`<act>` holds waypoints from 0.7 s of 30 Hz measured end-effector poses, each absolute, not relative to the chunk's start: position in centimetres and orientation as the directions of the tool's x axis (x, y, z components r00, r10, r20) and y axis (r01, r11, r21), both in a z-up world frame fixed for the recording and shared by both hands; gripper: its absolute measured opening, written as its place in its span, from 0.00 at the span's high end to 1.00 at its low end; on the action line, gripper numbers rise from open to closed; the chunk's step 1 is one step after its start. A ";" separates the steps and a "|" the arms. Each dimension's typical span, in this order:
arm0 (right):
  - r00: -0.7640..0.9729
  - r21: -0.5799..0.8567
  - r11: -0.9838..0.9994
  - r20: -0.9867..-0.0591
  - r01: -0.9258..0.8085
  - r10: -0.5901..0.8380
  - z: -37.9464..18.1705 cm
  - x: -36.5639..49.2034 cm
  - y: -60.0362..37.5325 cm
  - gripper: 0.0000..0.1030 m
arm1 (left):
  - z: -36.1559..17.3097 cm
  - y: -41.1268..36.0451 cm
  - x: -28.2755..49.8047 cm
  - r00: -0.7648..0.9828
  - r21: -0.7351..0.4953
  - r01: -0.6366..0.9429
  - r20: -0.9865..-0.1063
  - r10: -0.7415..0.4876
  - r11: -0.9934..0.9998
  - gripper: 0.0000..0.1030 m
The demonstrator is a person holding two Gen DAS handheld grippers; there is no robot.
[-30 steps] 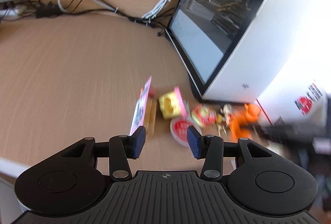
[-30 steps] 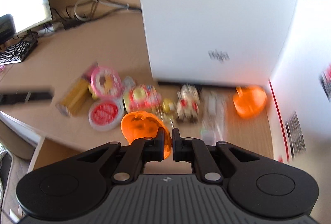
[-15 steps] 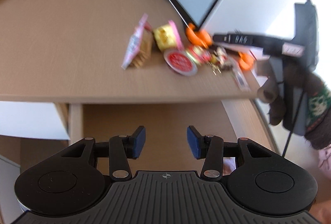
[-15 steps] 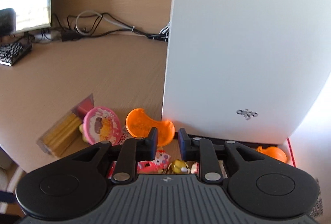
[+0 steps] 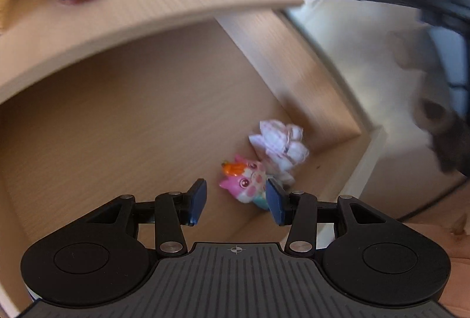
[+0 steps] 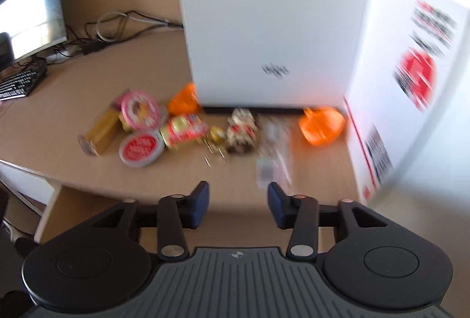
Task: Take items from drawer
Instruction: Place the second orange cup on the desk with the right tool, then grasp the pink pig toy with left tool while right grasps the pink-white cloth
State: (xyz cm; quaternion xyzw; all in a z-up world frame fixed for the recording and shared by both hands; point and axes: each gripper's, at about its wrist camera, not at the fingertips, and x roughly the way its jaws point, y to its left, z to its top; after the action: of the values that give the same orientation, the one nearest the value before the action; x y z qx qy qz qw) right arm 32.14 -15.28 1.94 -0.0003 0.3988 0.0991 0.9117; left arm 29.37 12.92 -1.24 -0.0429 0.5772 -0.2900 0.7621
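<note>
A: What is the biggest thing in the right wrist view?

B: A white computer case point(image 6: 273, 24), standing on the wooden desk point(image 6: 73, 124) at twelve o'clock. A white box with red and black print point(image 6: 405, 83) stands at two o'clock, too blurred to read.

A: And in the left wrist view?

B: The open wooden drawer point(image 5: 123, 118) fills the middle, under the desk edge point(image 5: 147, 21) that runs across the top.

A: Where are the items already out?

B: In a row on the desk in front of the case: a yellow packet point(image 6: 100, 133) at ten o'clock, a pink round tin point(image 6: 139, 109) and a red-lidded round tin point(image 6: 141, 149) beside it, then a blurred small figure point(image 6: 241, 130), with an orange piece point(image 6: 183, 99) at the case's corner and another orange piece point(image 6: 321, 125) at one o'clock.

A: What is left in the drawer?

B: Two things in its corner at four o'clock: a white crumpled wrapper point(image 5: 279, 141) and, touching it, a pink animal toy point(image 5: 246, 180) with an orange bit on its head.

A: How do the left tongs point(image 5: 236, 200) stand?

B: Released, hanging over the drawer, the toy just ahead of the blue pads point(image 5: 198, 197), not pinched.

A: And the right tongs point(image 6: 238, 205)?

B: Opening, with nothing between them, over the desk's near edge.
</note>
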 end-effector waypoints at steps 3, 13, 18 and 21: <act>0.624 0.080 0.980 -0.761 -0.184 0.179 1.3 30.6 -16.5 0.54 | -3.1 11.0 30.7 0.096 -0.403 0.367 -0.880 -0.465 0.838 0.53; 0.621 0.105 0.985 -0.765 -0.140 0.170 1.6 29.7 -18.6 0.51 | -6.8 6.7 32.3 -0.025 -0.355 0.238 -0.933 -0.359 0.904 0.47; 0.640 0.100 0.982 -0.747 -0.160 0.180 2.1 29.8 -18.3 0.45 | -7.8 5.2 32.1 -0.051 -0.300 0.274 -0.953 -0.298 0.914 0.48; 0.643 0.091 0.984 -0.747 -0.153 0.169 2.1 30.0 -18.6 0.45 | -8.1 5.7 31.5 -0.074 -0.292 0.297 -0.956 -0.283 0.909 0.47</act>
State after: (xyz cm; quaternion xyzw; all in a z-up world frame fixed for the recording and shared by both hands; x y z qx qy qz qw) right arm 30.01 -18.62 2.07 0.0101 0.4129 0.0887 0.9064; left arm 31.49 5.68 -8.05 0.0050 0.7014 -0.2129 0.6803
